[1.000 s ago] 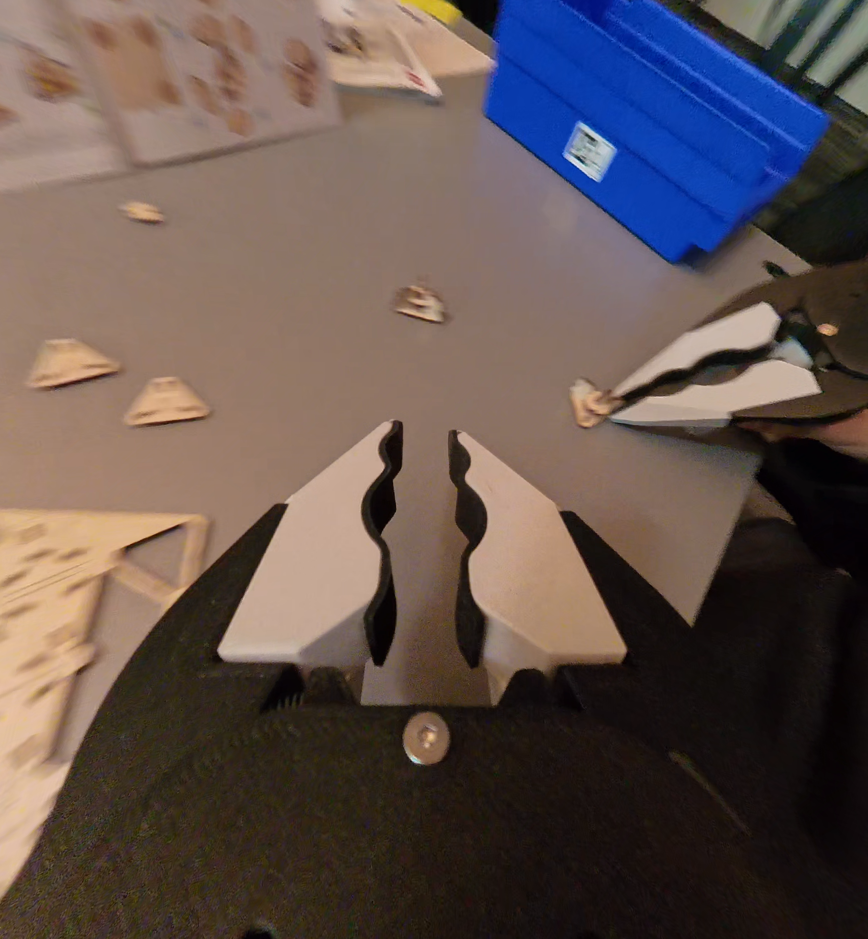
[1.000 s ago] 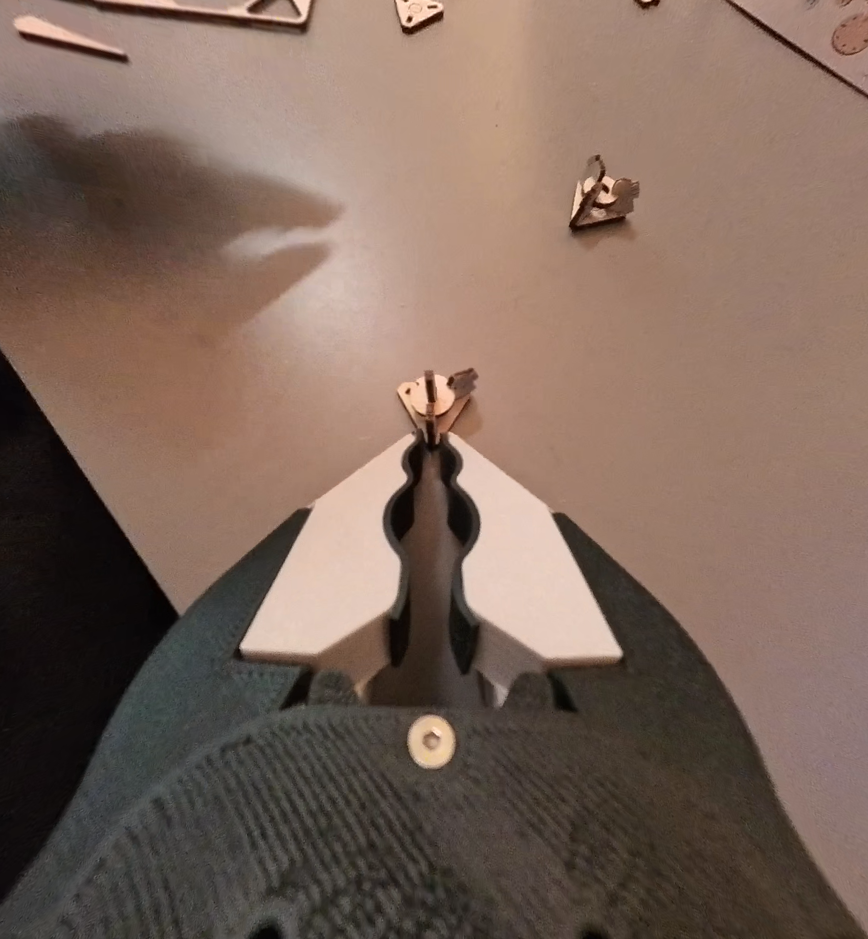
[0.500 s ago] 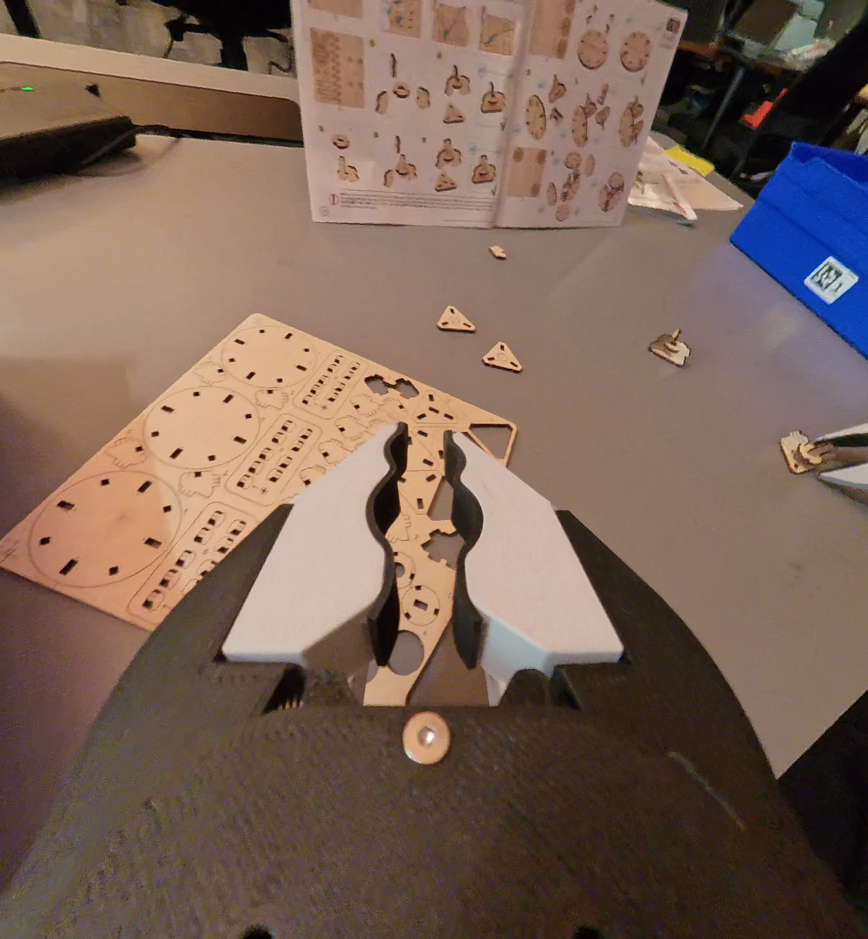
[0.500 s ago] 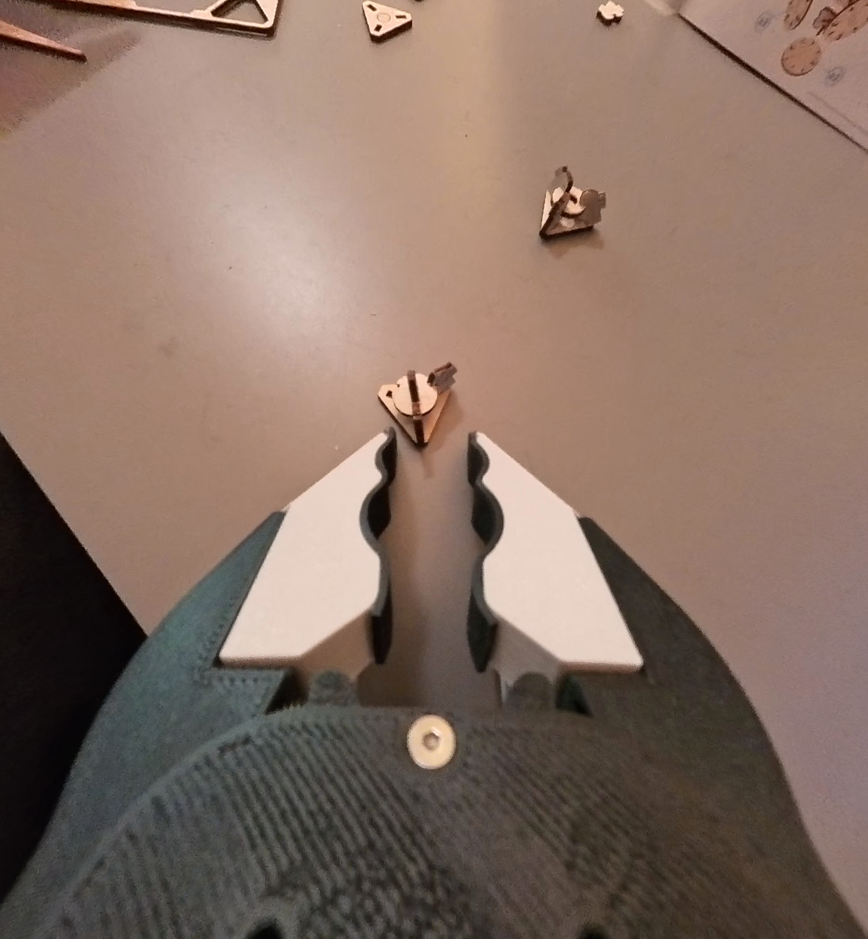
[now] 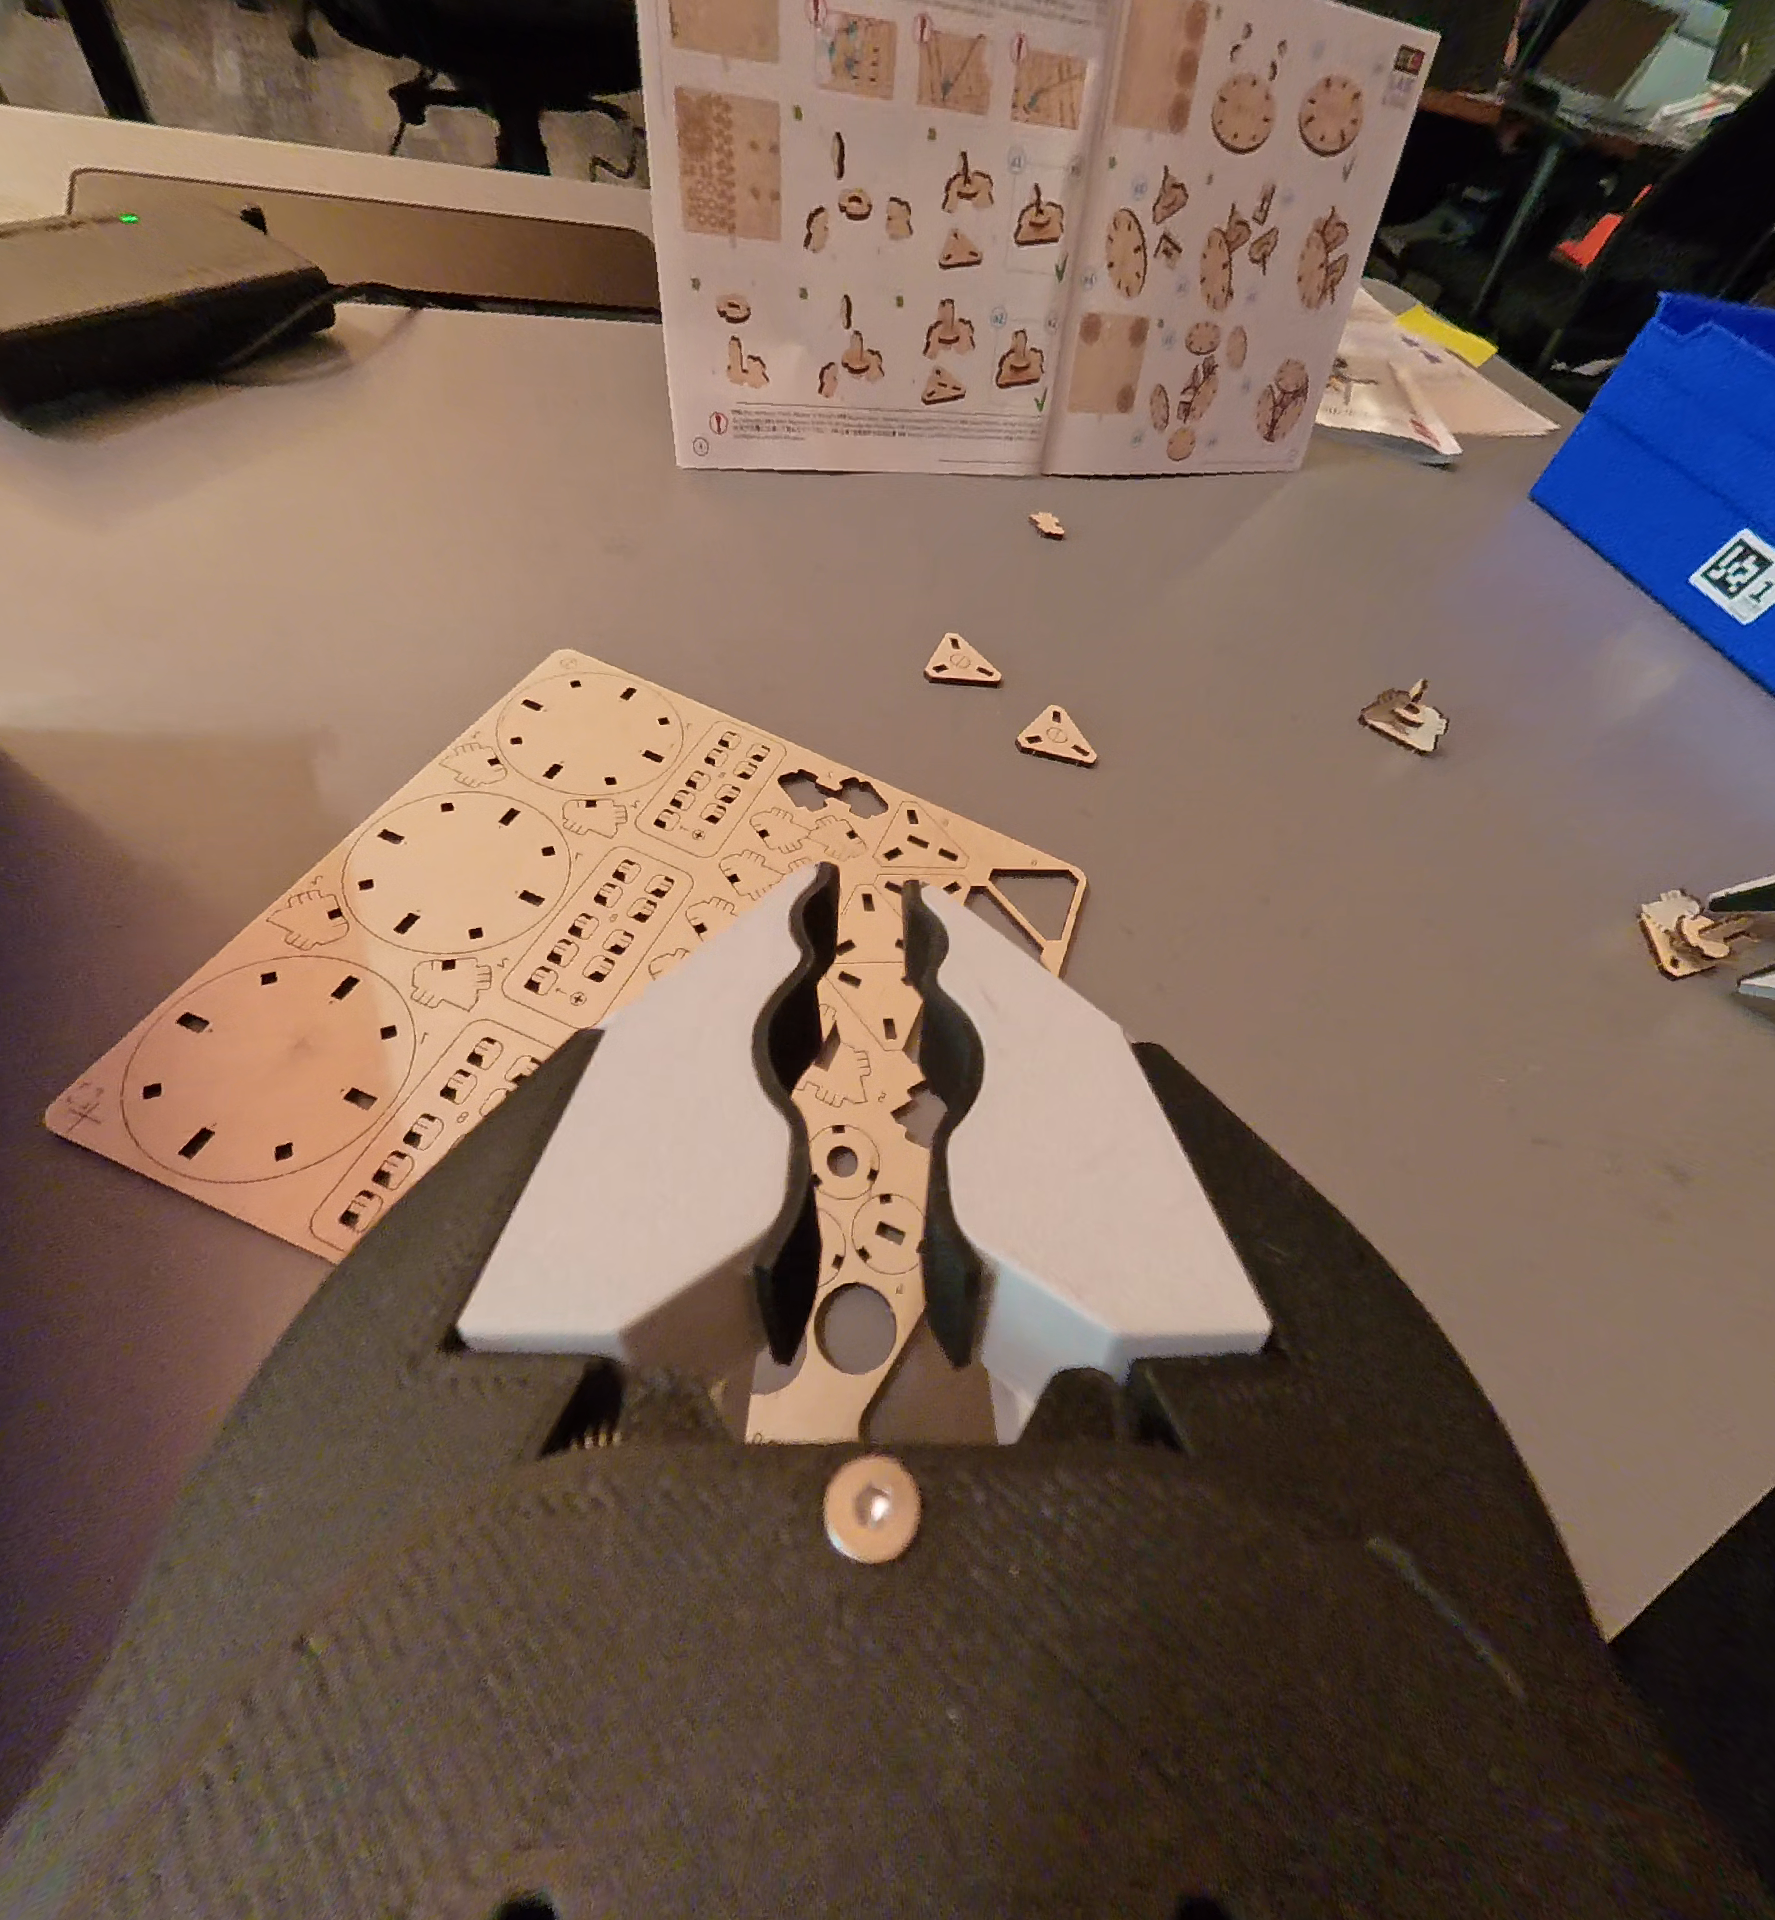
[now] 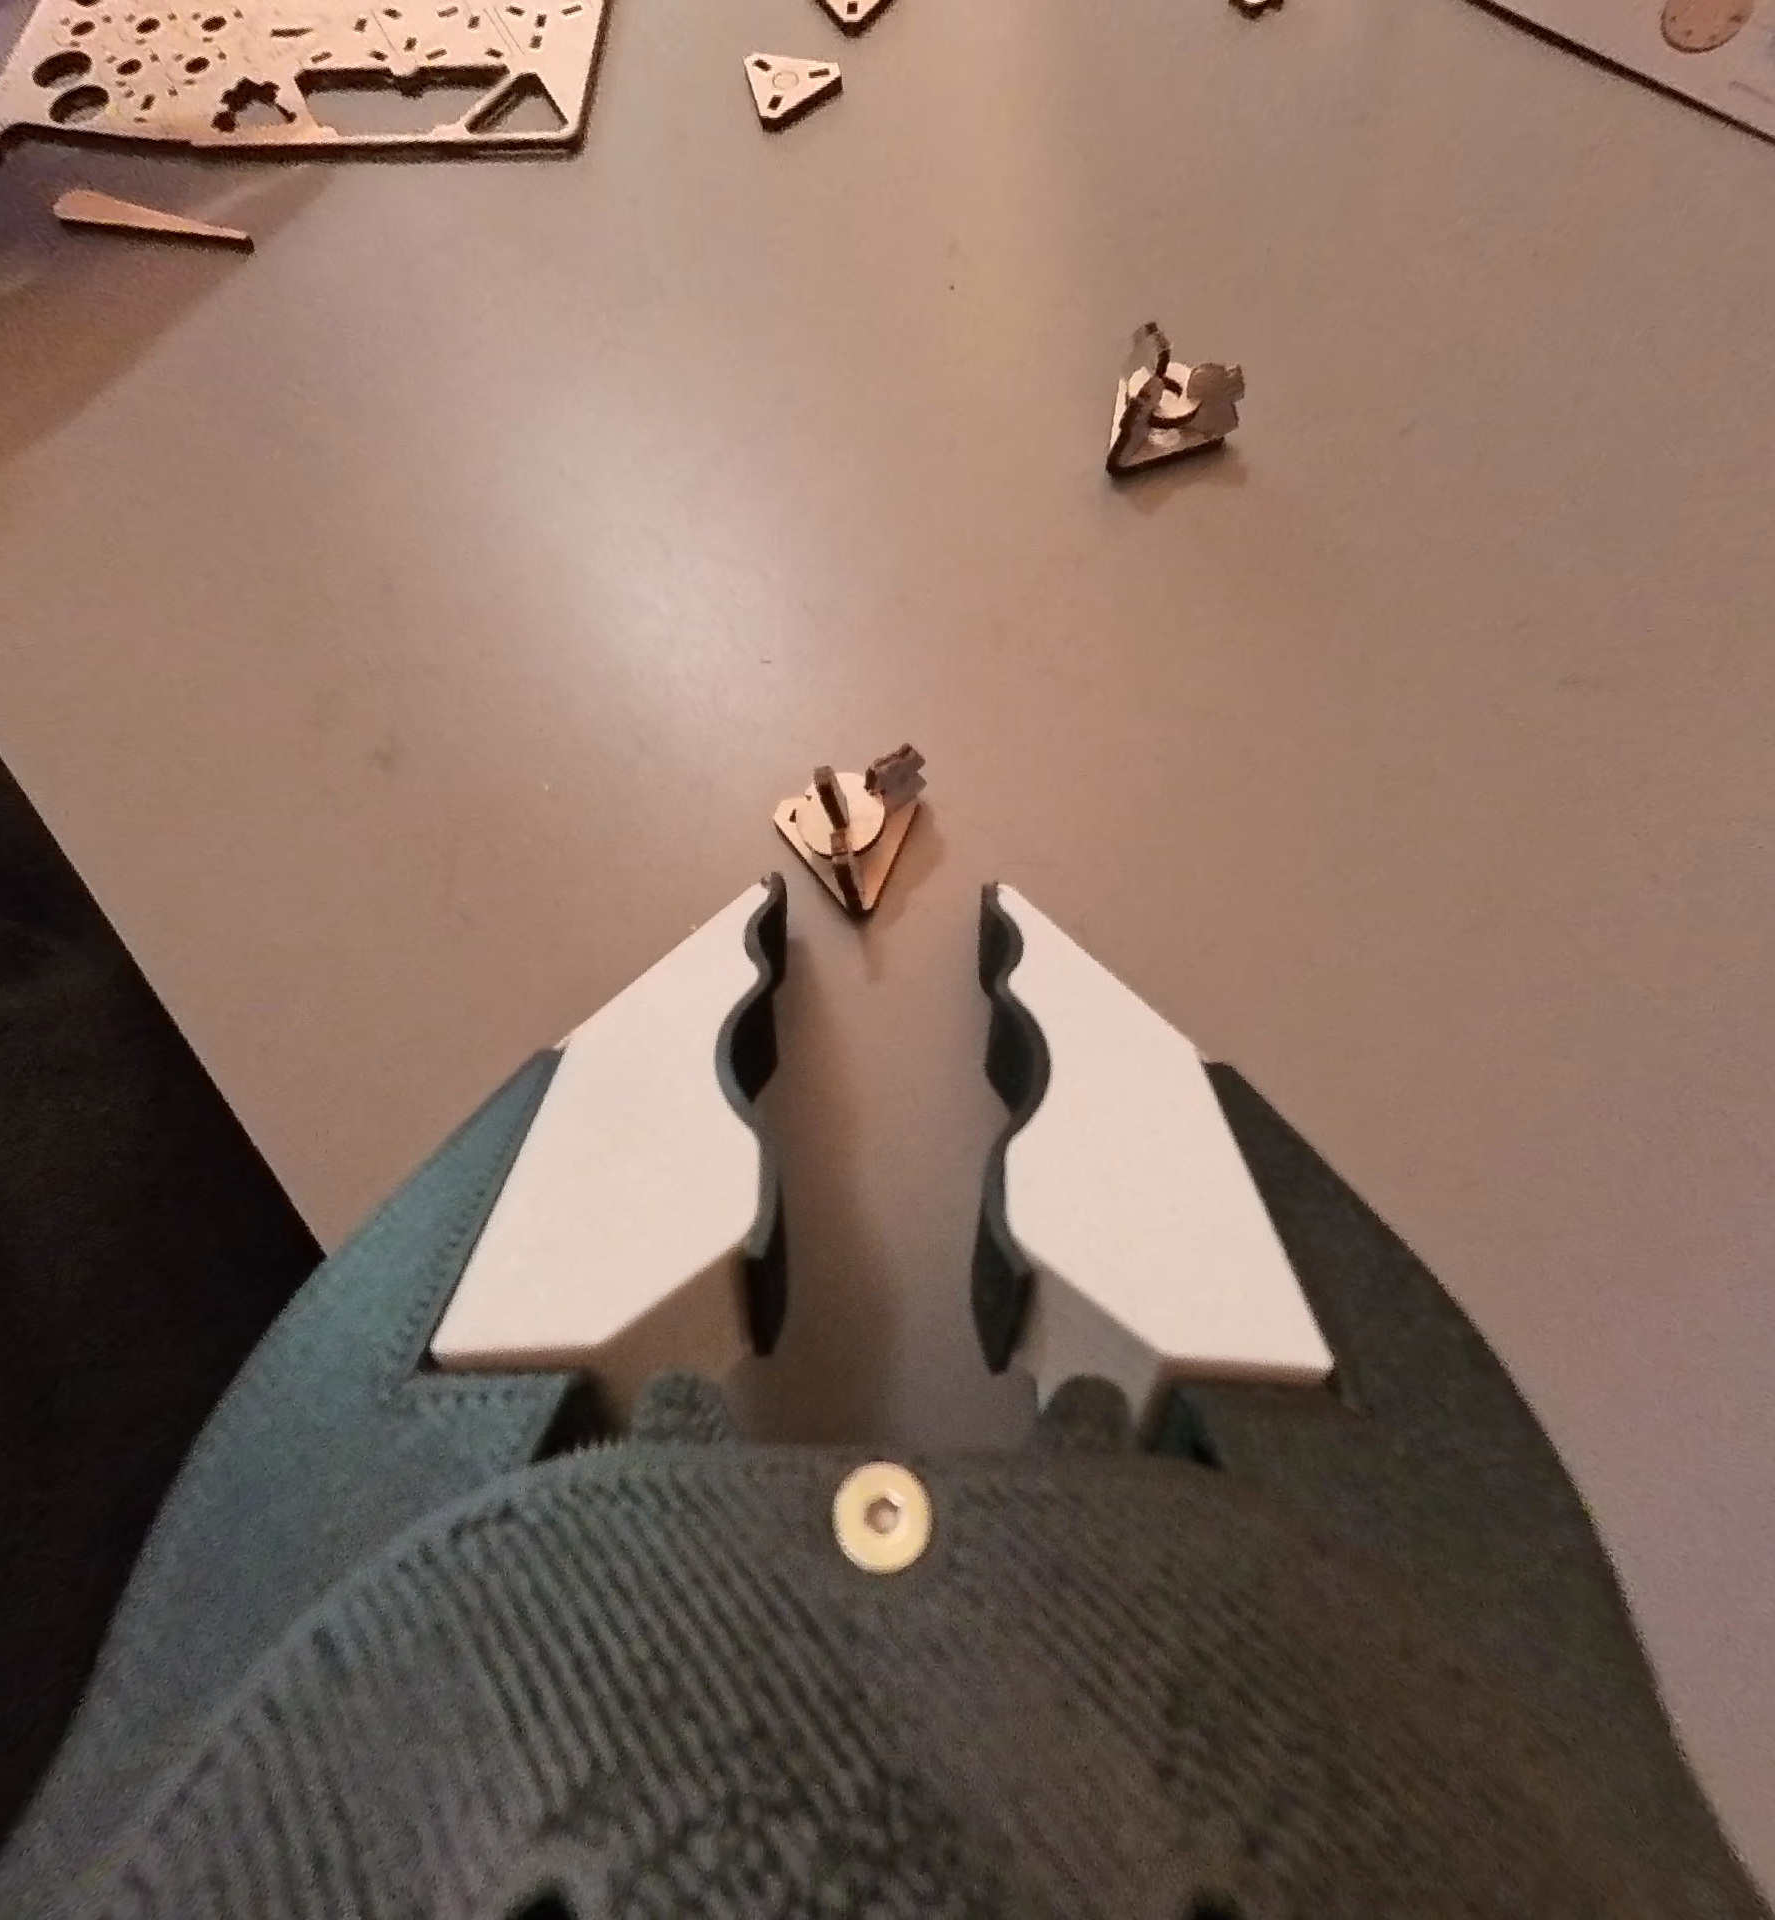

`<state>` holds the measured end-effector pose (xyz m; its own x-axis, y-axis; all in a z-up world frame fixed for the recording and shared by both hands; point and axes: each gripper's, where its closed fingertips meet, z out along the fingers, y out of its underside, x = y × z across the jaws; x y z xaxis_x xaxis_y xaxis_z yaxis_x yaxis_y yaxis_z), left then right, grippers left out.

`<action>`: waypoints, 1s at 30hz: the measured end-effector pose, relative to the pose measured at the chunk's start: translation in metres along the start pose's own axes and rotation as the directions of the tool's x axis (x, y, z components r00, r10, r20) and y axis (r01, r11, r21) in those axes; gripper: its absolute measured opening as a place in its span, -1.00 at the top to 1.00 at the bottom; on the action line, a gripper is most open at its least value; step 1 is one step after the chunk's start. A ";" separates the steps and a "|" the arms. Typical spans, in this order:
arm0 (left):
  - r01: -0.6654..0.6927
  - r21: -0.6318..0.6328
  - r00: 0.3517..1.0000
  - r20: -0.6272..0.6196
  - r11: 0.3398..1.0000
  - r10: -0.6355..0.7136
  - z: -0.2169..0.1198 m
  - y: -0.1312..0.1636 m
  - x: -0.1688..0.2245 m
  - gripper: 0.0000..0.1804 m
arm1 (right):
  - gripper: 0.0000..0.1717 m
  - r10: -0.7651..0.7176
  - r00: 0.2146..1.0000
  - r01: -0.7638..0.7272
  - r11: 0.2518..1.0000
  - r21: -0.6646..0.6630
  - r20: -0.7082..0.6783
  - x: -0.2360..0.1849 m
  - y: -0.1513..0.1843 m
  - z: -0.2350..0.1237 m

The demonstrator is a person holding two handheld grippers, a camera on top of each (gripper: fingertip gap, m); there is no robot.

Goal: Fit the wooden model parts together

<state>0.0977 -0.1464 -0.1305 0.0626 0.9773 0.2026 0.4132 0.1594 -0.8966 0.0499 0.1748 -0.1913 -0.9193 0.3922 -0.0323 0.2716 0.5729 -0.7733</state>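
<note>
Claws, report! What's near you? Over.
Left claw open over flat laser-cut wooden sheet. Right claw open, small triangular wooden assembly just ahead, untouched.

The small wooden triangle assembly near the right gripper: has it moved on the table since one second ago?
No. The assembly sits on the same spot of the grey table, equally far from its near edge. Only the right gripper opened its jaws, releasing it.
</note>
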 end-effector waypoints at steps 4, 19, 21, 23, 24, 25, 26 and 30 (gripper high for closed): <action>-0.024 -0.001 1.000 -0.013 1.000 0.024 0.003 0.000 0.008 0.89 | 0.56 0.020 1.000 -0.020 1.000 0.000 0.015 0.000 0.000 0.000; -0.335 -0.452 0.936 -0.263 0.827 0.235 0.207 -0.033 0.087 0.74 | 0.54 0.038 0.999 -0.040 0.998 0.041 0.030 0.001 -0.005 -0.004; -0.307 -0.484 0.948 -0.231 0.819 0.218 0.238 -0.035 0.081 0.72 | 0.54 0.041 0.999 -0.043 0.998 0.055 0.030 0.001 -0.007 -0.006; -0.274 -0.466 0.961 -0.169 0.841 0.220 0.258 -0.044 0.072 0.71 | 0.54 0.045 0.999 -0.047 0.996 0.082 0.026 0.003 -0.010 -0.009; -0.257 -0.460 0.966 -0.156 0.850 0.208 0.263 -0.048 0.071 0.73 | 0.54 0.050 0.998 -0.052 0.994 0.094 0.025 0.003 -0.011 -0.011; -0.241 -0.463 0.969 -0.165 0.853 0.184 0.266 -0.049 0.073 0.74 | 0.54 0.055 0.998 -0.057 0.993 0.103 0.025 0.003 -0.012 -0.012; -0.223 -0.476 0.972 -0.178 0.851 0.155 0.267 -0.048 0.075 0.73 | 0.54 0.060 0.998 -0.063 0.992 0.109 0.026 0.004 -0.012 -0.013; -0.213 -0.511 0.973 -0.185 0.833 0.136 0.274 -0.041 0.073 0.66 | 0.54 0.064 0.998 -0.067 0.991 0.116 0.027 0.004 -0.013 -0.014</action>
<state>-0.1639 -0.0428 -0.1868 0.2850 0.9469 0.1485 0.7952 -0.1470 -0.5883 0.0464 0.1790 -0.1725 -0.9073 0.4087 -0.0989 0.2978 0.4582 -0.8375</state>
